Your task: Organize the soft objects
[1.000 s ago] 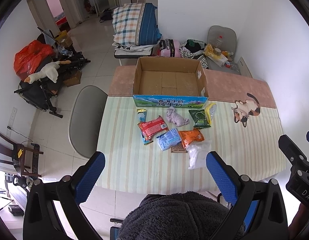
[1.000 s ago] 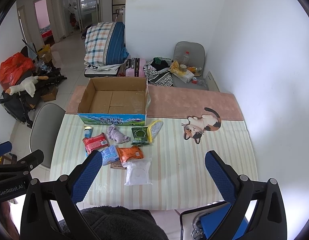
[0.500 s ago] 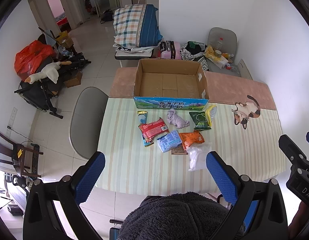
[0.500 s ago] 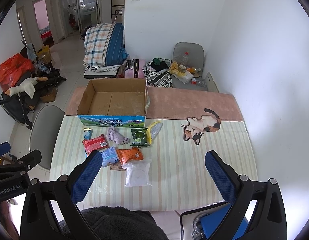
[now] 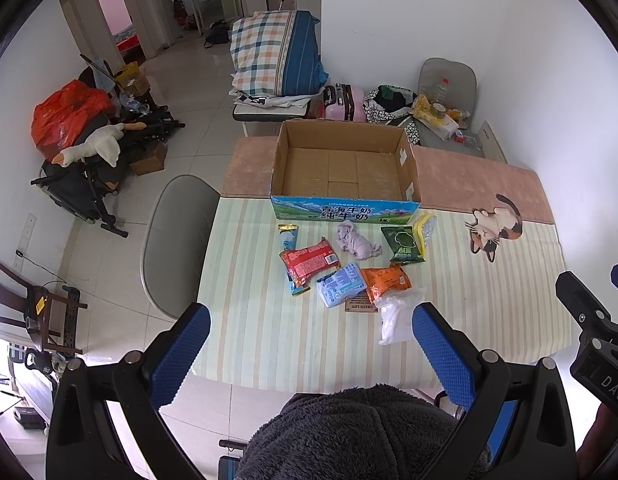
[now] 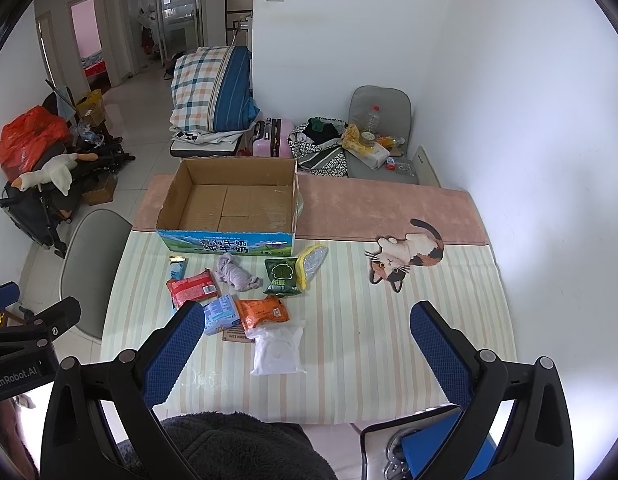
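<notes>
Soft packets point(image 5: 343, 270) before cardboard box point(image 5: 343, 168); left gripper point(image 5: 309, 344) and right gripper point(image 6: 305, 344) spread wide, empty.

I've got bare desk point(image 6: 389, 340) toward the right edge; packets point(image 6: 265, 312) crowd the box's point(image 6: 227, 240) near wall.

High wrist views, shared table point(image 5: 249, 344)
</notes>
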The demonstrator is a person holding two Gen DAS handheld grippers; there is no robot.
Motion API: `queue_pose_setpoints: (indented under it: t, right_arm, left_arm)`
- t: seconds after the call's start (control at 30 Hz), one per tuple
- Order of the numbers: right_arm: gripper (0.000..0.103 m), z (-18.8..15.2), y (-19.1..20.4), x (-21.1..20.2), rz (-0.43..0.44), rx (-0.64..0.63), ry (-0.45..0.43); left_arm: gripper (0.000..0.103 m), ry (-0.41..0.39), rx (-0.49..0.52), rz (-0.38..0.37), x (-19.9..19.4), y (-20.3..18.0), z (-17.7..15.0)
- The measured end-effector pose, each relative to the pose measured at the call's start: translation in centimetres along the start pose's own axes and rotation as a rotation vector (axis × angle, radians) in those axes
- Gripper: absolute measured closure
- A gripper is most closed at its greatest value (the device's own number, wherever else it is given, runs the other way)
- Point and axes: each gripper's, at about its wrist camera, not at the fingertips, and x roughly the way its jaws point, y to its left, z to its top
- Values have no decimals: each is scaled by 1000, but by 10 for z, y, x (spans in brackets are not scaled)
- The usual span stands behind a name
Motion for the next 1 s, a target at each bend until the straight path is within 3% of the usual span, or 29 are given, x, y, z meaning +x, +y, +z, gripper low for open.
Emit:
queue_pose_setpoints:
  t: [1.0]
  right_arm:
    - [0,5,4,-1,3,-8,-14]
  left_arm:
    - [0,-7,1,-2,-1,3,8]
